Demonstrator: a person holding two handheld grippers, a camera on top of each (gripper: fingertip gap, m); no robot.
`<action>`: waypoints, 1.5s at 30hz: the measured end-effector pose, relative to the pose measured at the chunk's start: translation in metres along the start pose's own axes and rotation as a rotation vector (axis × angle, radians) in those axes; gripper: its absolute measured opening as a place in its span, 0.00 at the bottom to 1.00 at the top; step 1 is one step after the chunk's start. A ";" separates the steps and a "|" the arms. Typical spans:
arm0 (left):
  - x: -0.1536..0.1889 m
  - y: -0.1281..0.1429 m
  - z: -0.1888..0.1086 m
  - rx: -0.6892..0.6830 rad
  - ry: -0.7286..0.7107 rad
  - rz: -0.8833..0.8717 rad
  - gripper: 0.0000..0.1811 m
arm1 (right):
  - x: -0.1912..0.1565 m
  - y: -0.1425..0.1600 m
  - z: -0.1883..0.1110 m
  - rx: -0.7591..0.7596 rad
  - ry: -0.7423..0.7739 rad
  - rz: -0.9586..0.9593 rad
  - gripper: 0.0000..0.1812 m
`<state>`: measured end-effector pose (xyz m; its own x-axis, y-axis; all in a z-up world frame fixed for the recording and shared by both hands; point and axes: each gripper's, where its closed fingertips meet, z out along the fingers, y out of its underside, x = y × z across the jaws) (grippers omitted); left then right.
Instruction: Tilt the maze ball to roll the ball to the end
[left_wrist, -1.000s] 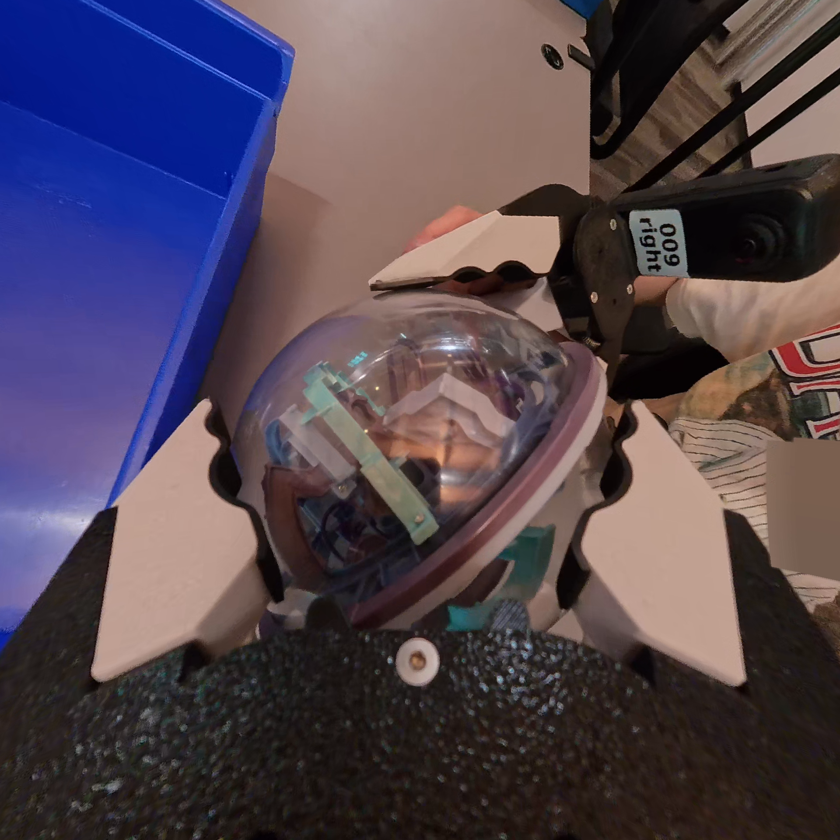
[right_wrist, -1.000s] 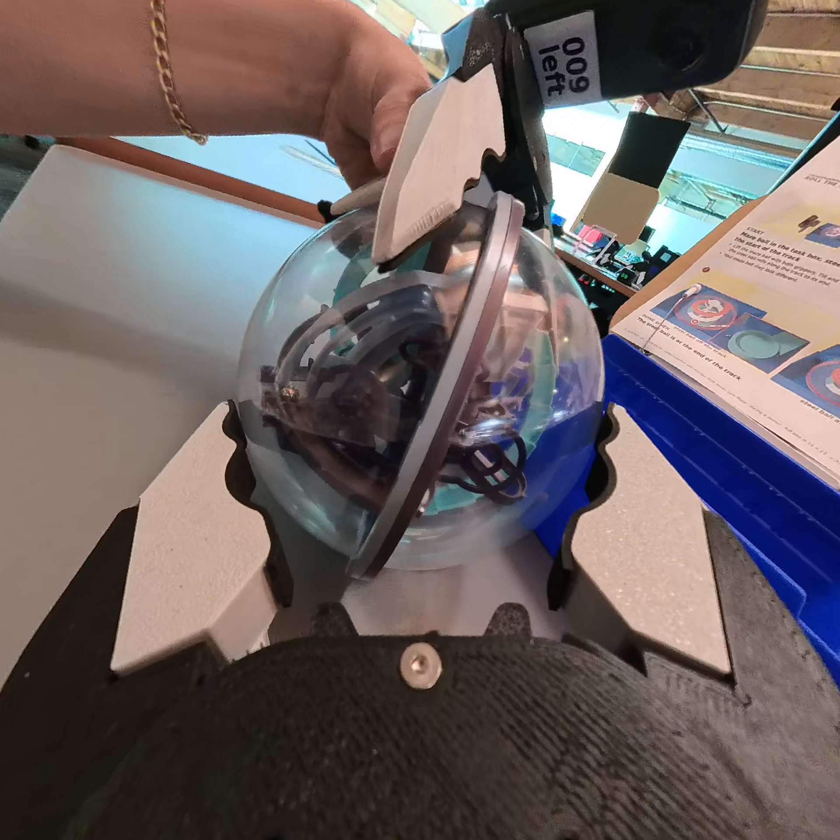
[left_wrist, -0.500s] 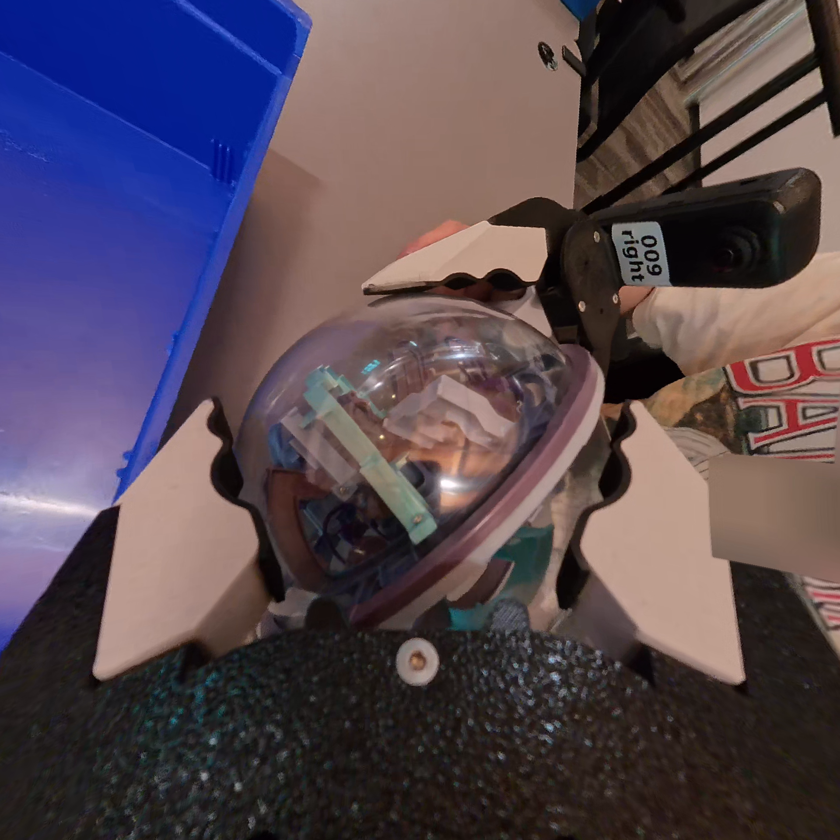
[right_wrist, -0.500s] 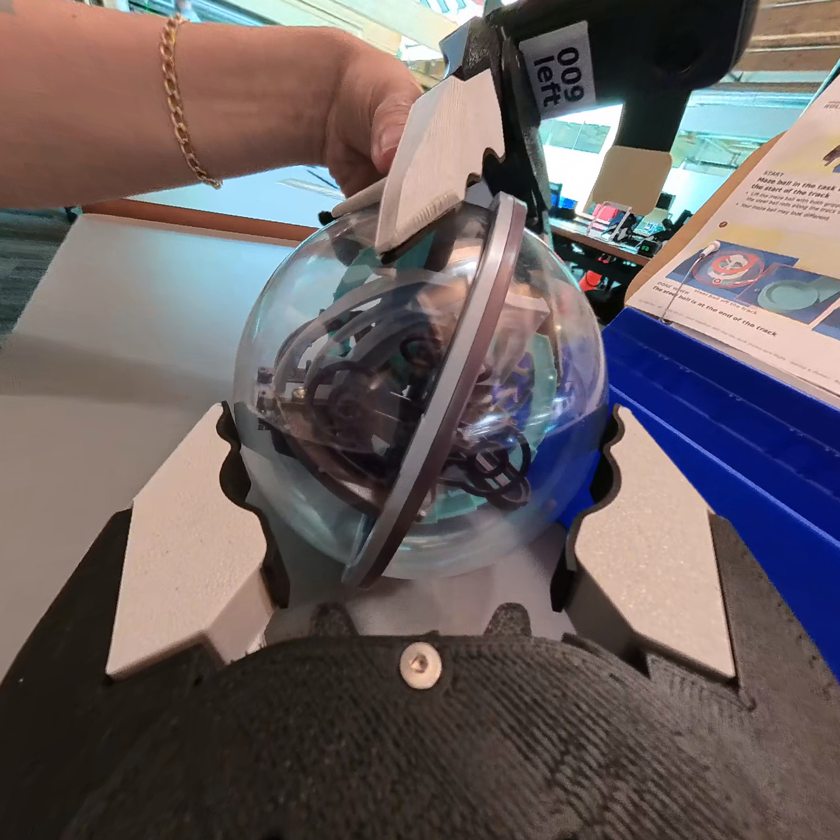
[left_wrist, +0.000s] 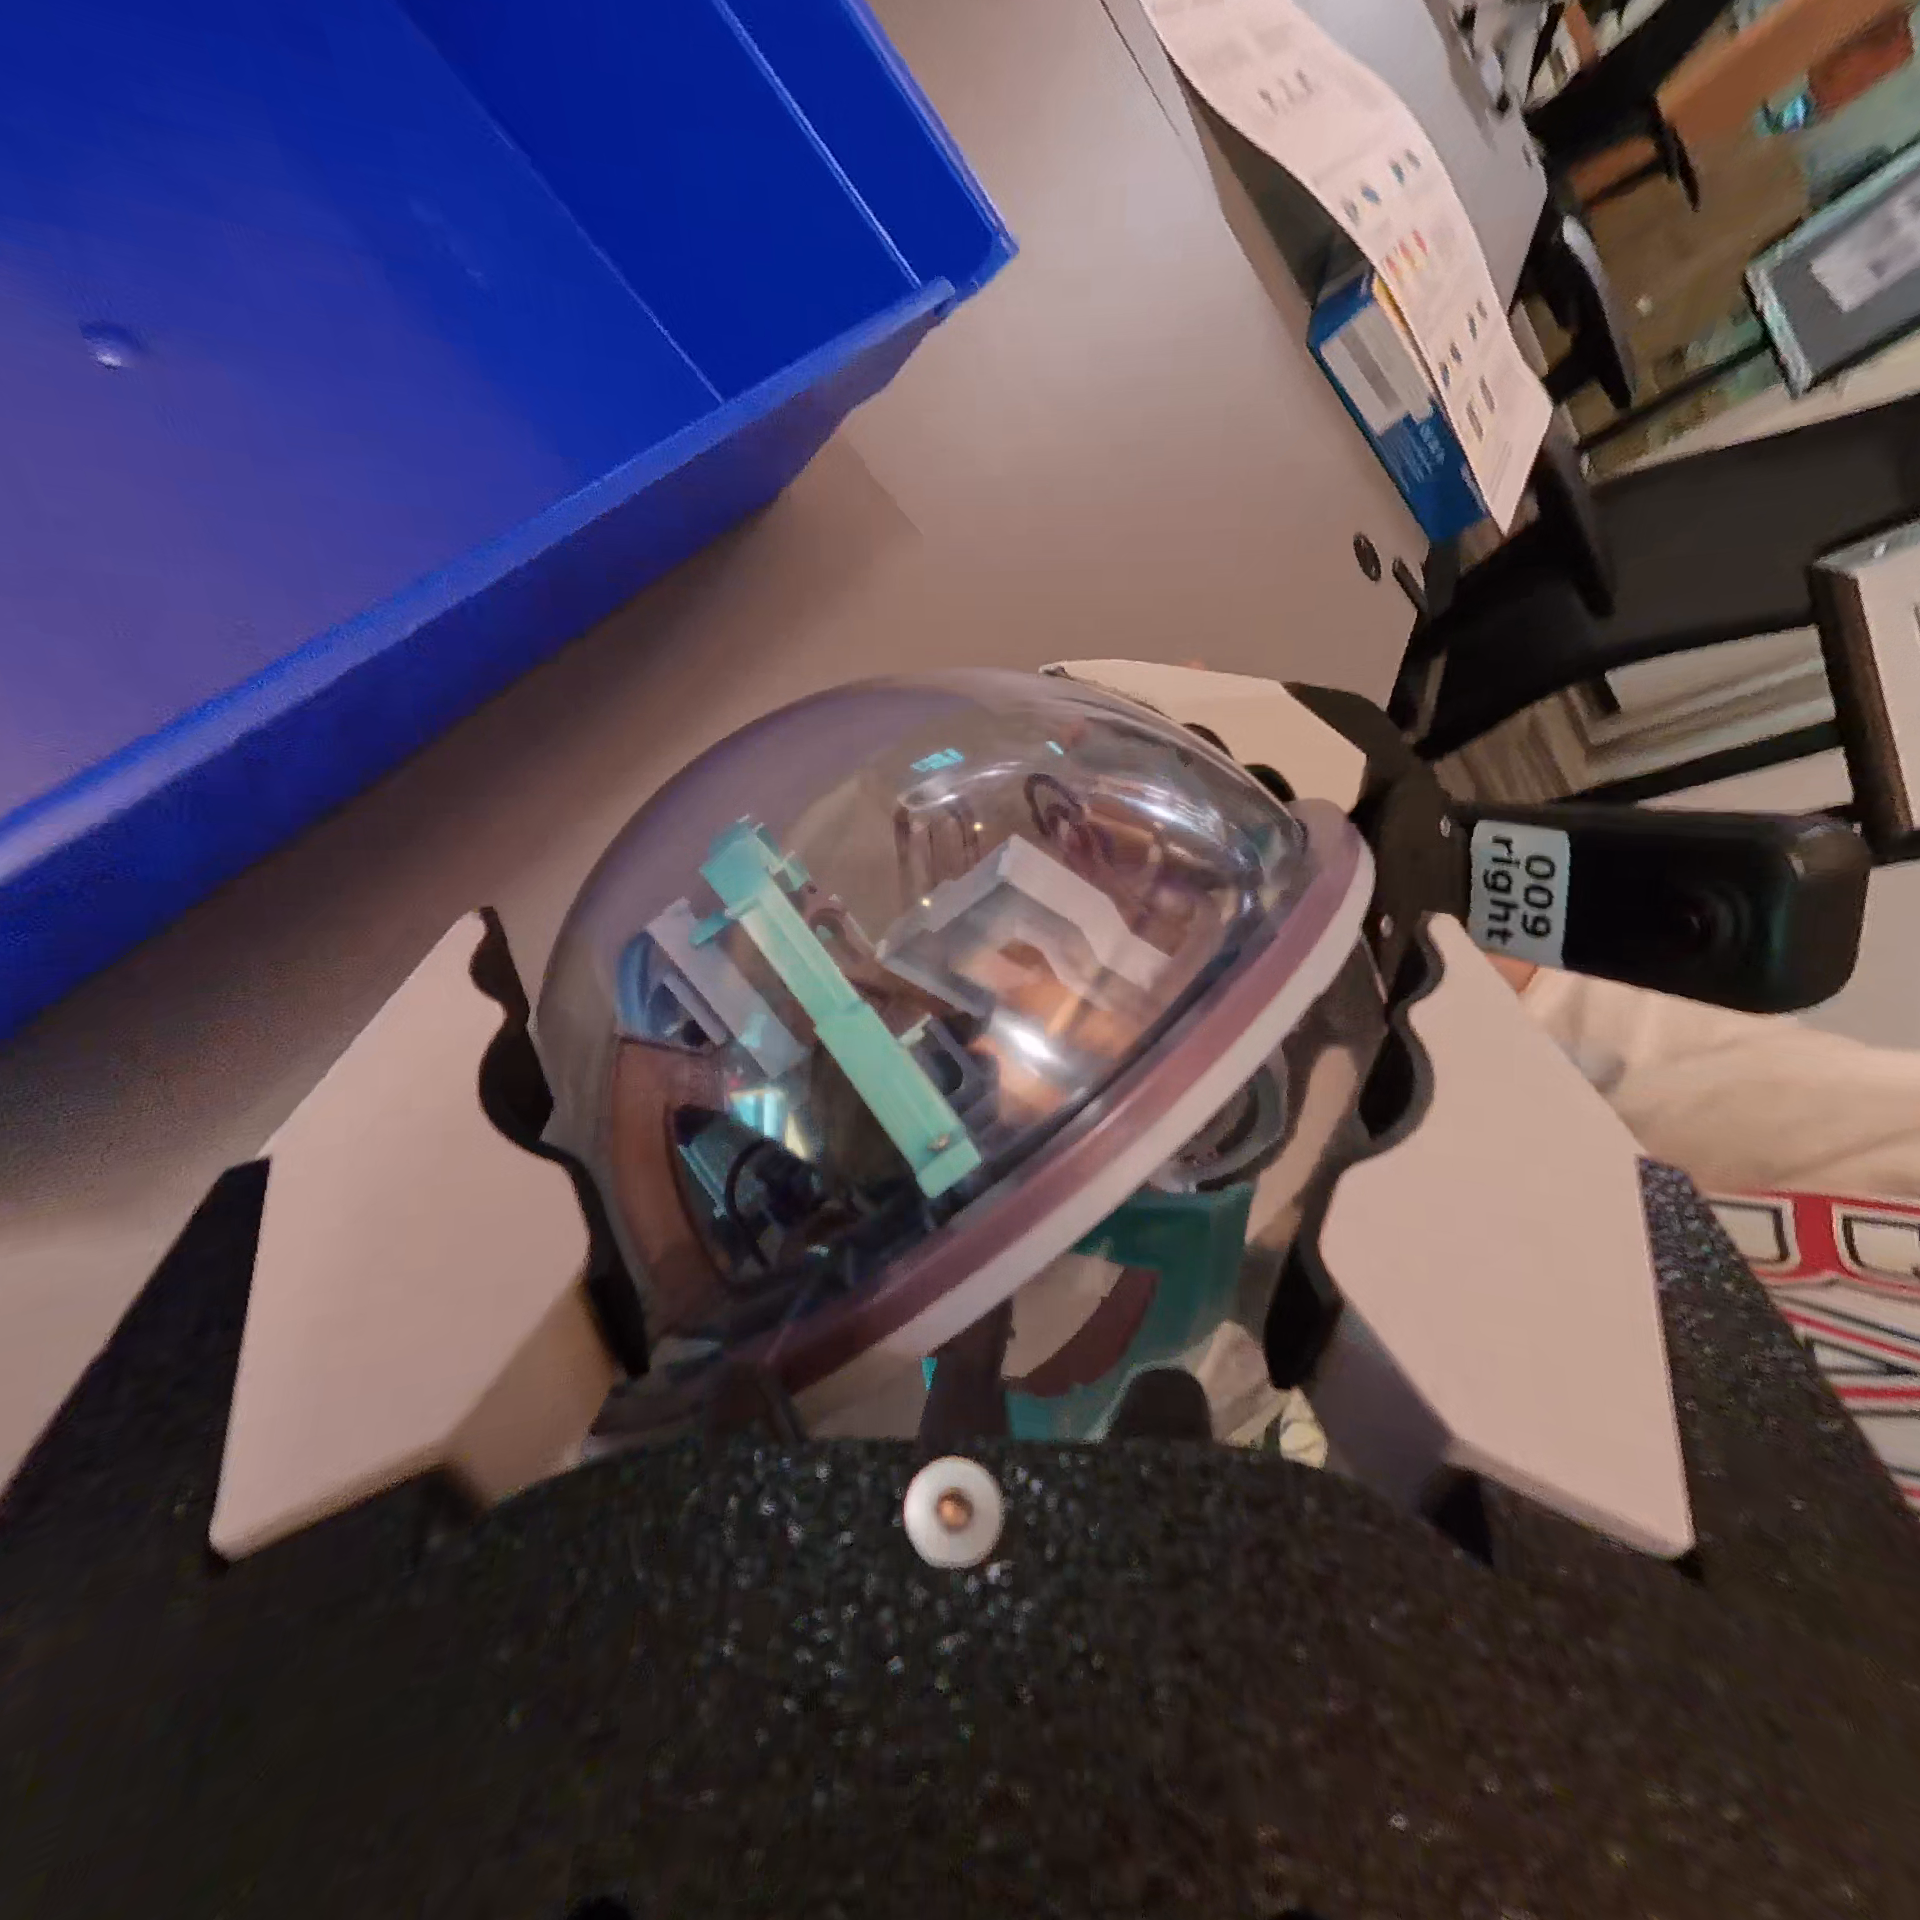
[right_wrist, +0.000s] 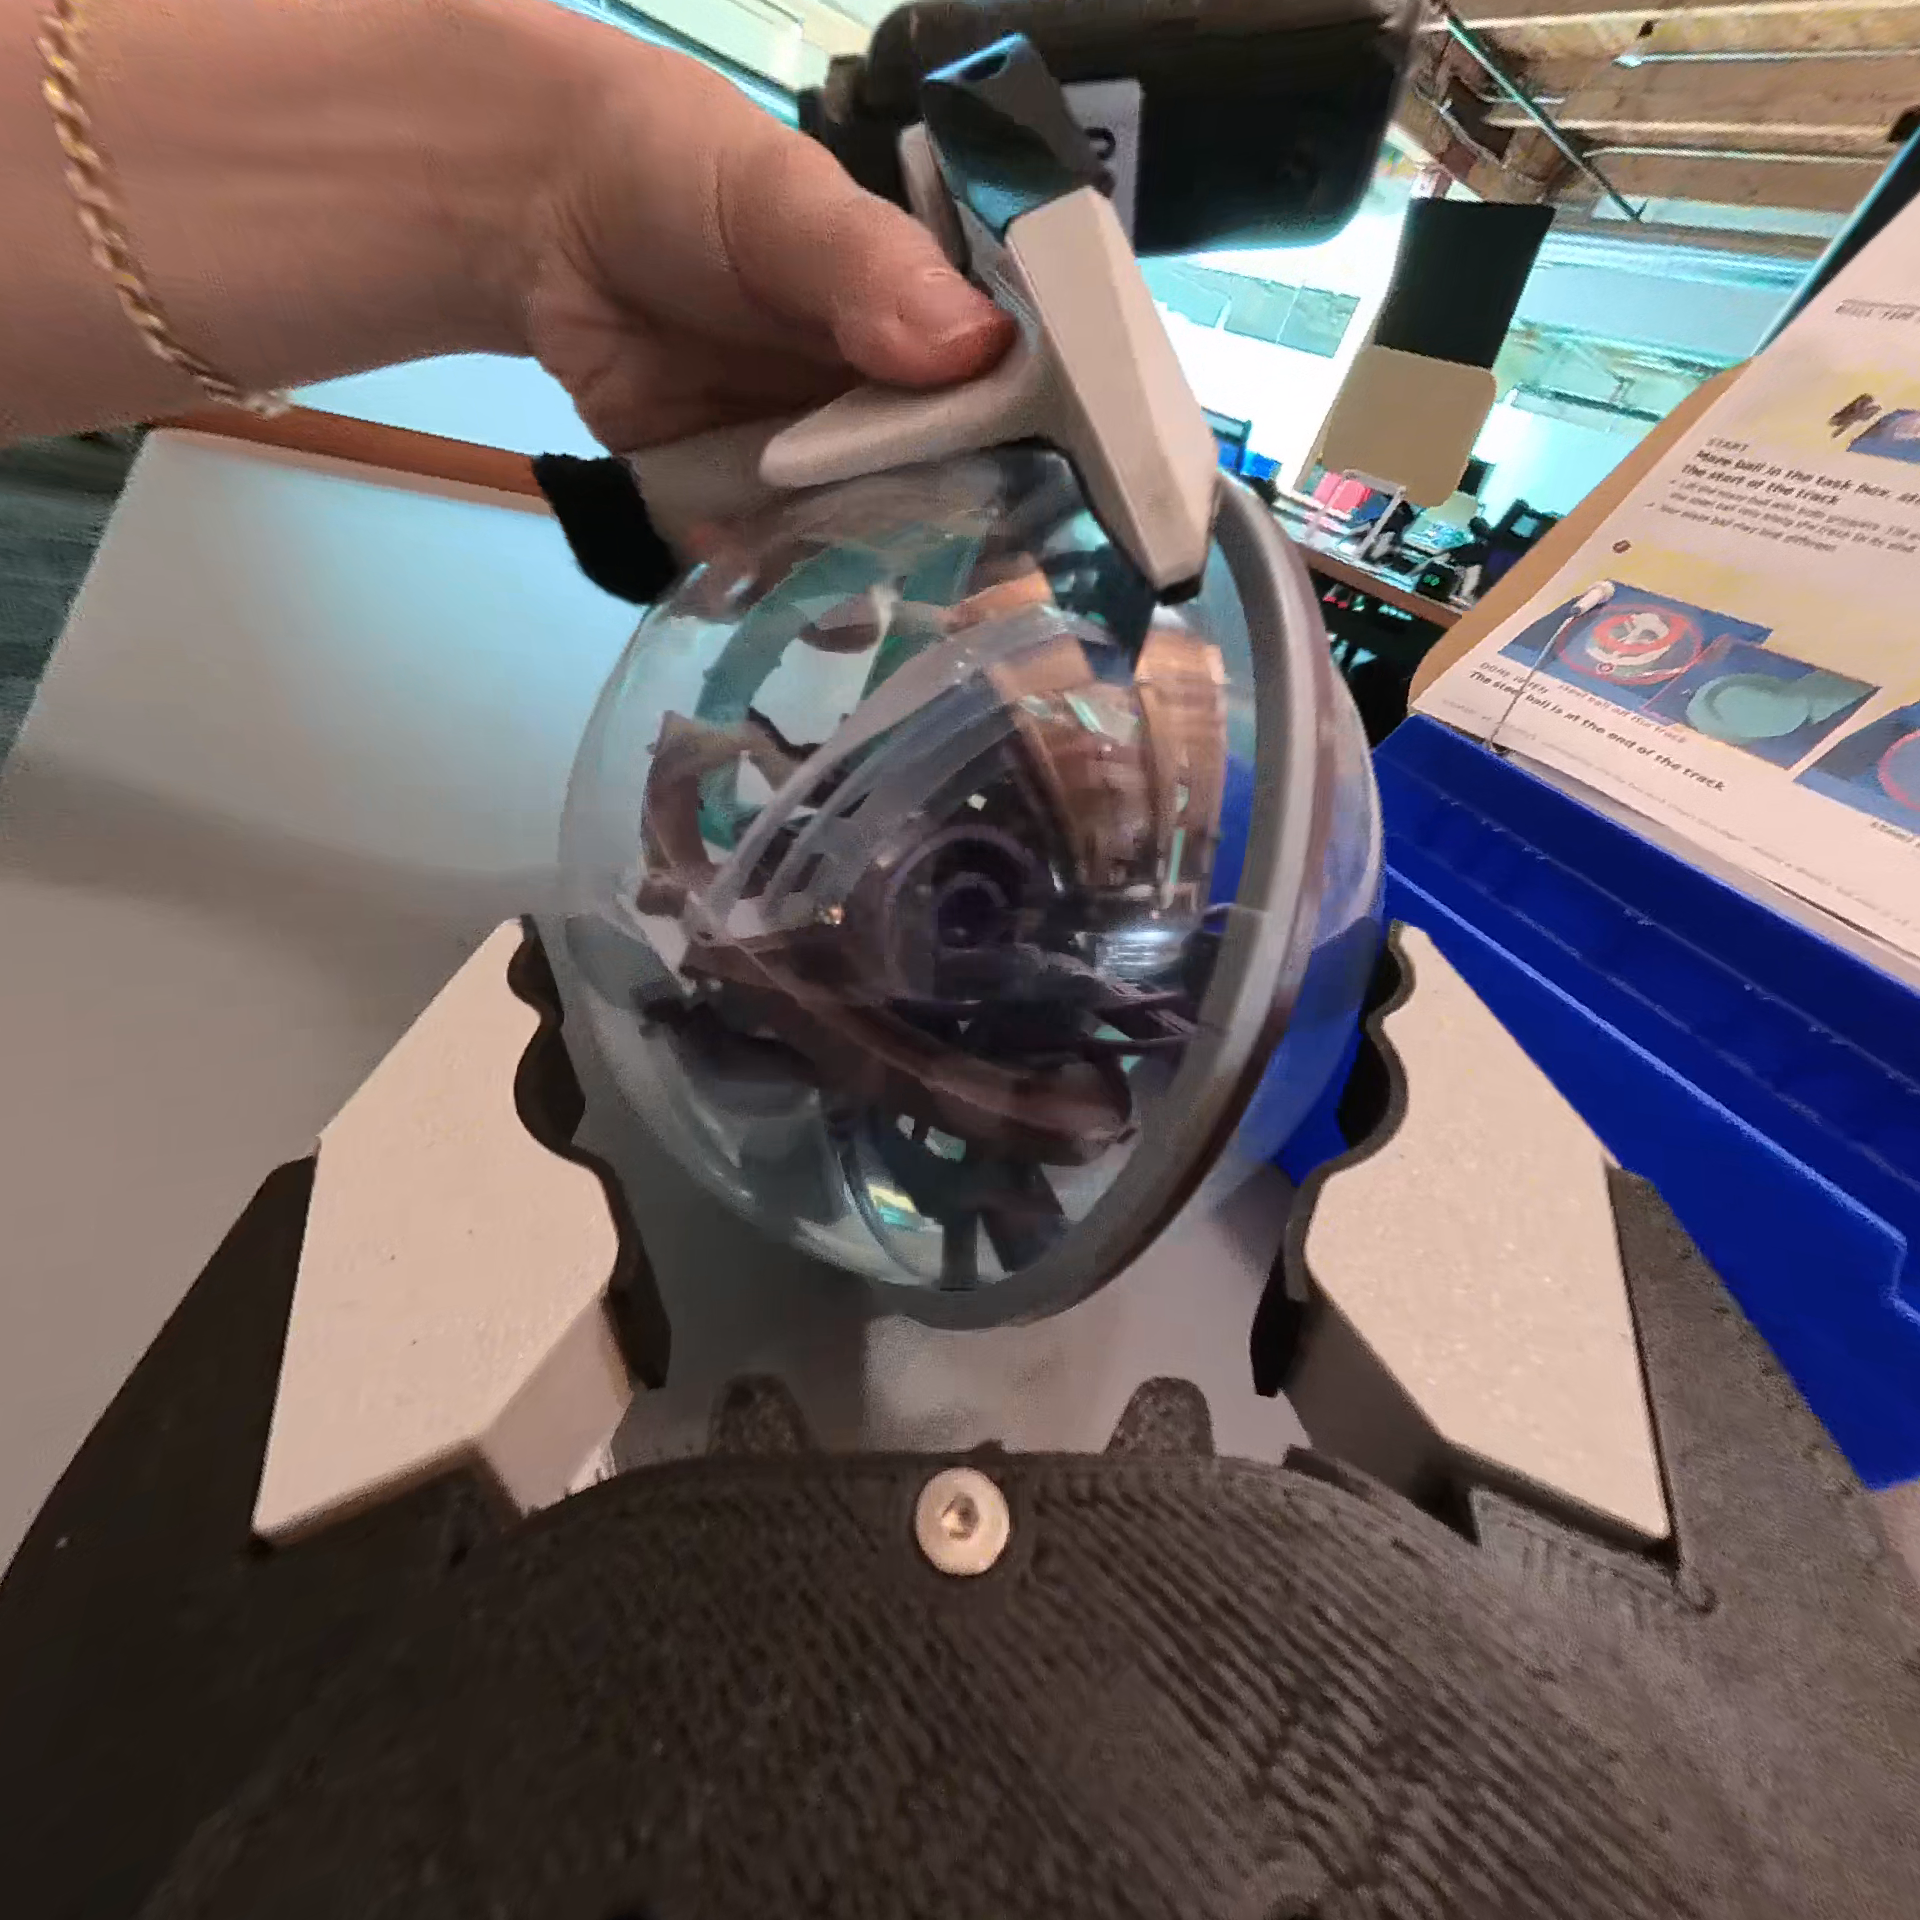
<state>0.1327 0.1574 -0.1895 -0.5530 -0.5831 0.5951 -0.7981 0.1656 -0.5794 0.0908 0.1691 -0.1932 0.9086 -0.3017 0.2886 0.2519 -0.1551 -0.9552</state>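
We hold the clear plastic maze ball (left_wrist: 914, 997) with its grey equator ring and teal and brown inner tracks above the pale tabletop (left_wrist: 1091, 436), gripped from two sides. The left gripper (left_wrist: 935, 1122) has its jaws clenched on the sphere, one white finger (left_wrist: 416, 1195) at 9 o'clock and the other at 3 o'clock. The right gripper (right_wrist: 961, 1122) likewise grasps the sphere between its jaws. In the right wrist view, the ring runs tilted from 1 o'clock to 6 o'clock. The blue plastic bin (left_wrist: 395, 343) sits at 10 o'clock in the left wrist view. A printed instruction sheet (right_wrist: 1704, 665) rests on the bin at 2 o'clock in the right wrist view. We cannot locate the small ball inside.
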 end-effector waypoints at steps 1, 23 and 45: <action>0.000 0.001 -0.001 0.022 -0.009 -0.018 0.86 | 0.000 0.000 0.001 0.001 0.011 -0.009 0.81; -0.007 0.001 -0.022 0.254 -0.135 0.018 0.83 | -0.004 -0.003 0.008 -0.025 -0.086 -0.080 0.83; 0.010 0.044 -0.048 0.224 0.036 0.471 0.77 | -0.019 -0.007 0.009 0.049 -0.365 -0.235 0.83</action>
<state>0.0807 0.1966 -0.1819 -0.8509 -0.4581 0.2572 -0.3920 0.2275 -0.8914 0.0749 0.1844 -0.1921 0.8807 0.0903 0.4649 0.4733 -0.1326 -0.8709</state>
